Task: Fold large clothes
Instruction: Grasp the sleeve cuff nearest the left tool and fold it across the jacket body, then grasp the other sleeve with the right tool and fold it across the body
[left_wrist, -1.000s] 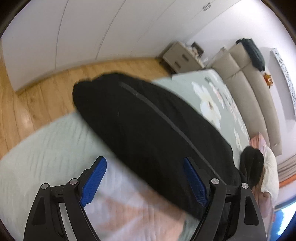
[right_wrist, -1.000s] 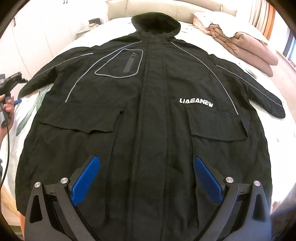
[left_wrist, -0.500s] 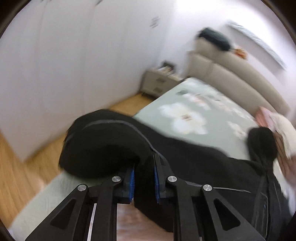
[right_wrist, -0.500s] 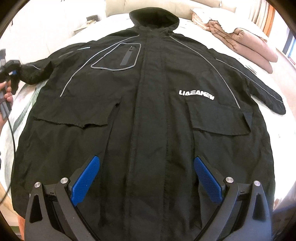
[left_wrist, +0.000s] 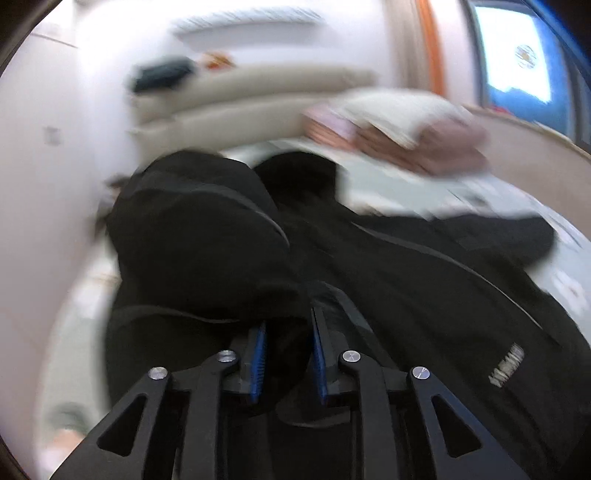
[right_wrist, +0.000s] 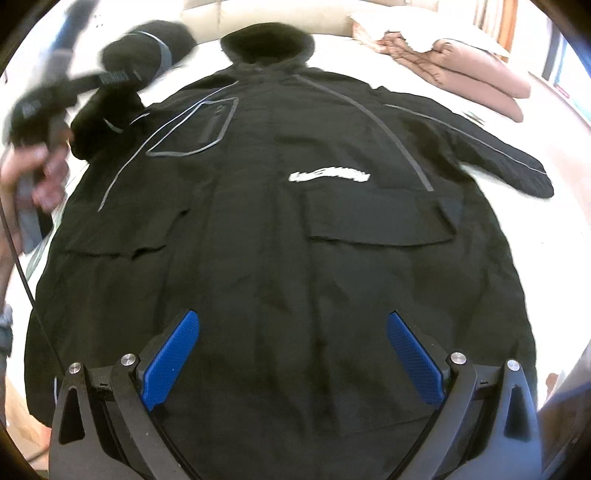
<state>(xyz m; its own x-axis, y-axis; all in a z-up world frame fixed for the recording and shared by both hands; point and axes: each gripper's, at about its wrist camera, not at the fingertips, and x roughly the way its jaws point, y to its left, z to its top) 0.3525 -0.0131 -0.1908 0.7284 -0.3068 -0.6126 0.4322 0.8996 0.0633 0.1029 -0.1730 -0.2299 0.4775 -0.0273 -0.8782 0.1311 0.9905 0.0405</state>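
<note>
Black coat (right_wrist: 280, 229) sleeve (left_wrist: 199, 240) pinched in left gripper (left_wrist: 286, 354), just reopening slightly; right gripper (right_wrist: 291, 354) spread.

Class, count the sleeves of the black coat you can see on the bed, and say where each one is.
2. One sleeve lies flat, stretched out on the bed. The other sleeve is lifted, pinched in the left claw.

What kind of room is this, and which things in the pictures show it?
Most likely a bedroom in a home. A black coat lies spread on a wide bed with a padded beige headboard, and folded bedding is piled near the head end.
</note>
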